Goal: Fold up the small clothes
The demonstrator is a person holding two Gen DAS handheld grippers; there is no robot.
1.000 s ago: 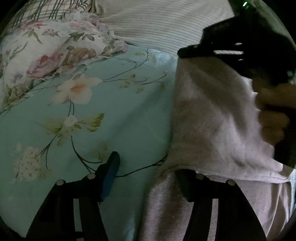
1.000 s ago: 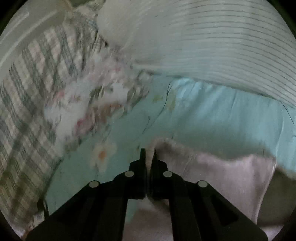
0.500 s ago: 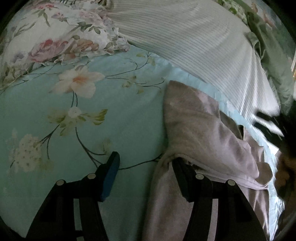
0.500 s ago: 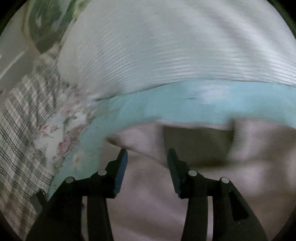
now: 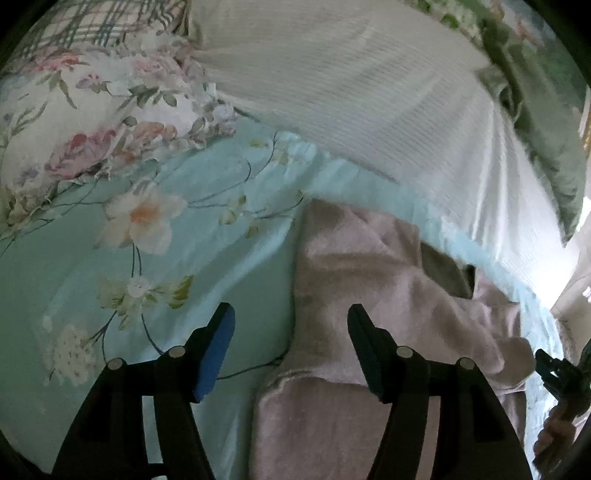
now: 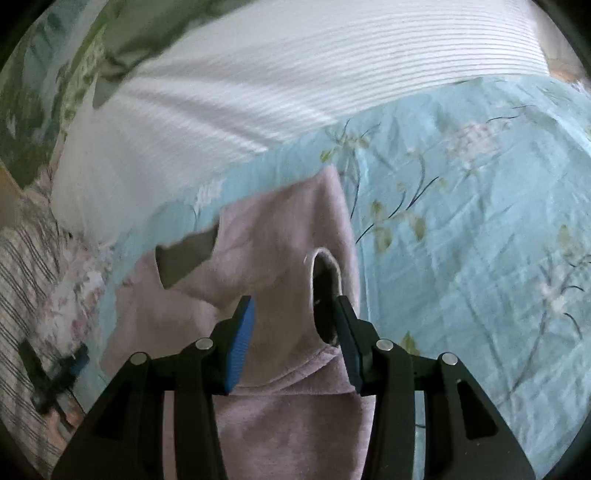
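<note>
Left gripper [image 5: 290, 336]: angled down toward the bed, jaws apart, nothing pinched. Jaws have just been opening wider. Left finger [image 5: 218, 347] (blue pad) sits over bare sheet; right finger over the garment's left part. Whether the fingers touch the cloth cannot be told.

Right gripper [image 6: 295, 328]: also pitched down, jaws parted, pads clear of the fabric. Its jaws opened earlier in the last second and now stand at the same gap. From the left wrist view it shows only as a dark blurred shape at 4 o'clock, with part of the person's hand [image 5: 554, 432] beneath it.

Pale pink garment [image 5: 369, 295]: lies on the turquoise floral bedsheet [image 5: 110, 266], running from 6 o'clock up to frame centre in both views. One layer is folded over another; a hem edge crosses between the left fingers at the near end. In the right wrist view a sleeve opening [image 6: 325, 291] with a pale rim sits just beyond the right finger, at about 12 o'clock from the jaw gap. A darker inner patch shows at 10 o'clock there.

Farther: white ribbed blanket [image 5: 351, 92] across 12 to 2 o'clock. Floral pillow [image 5: 92, 129] at 10 o'clock, plaid cloth [image 5: 92, 22] behind it at 11.
</note>
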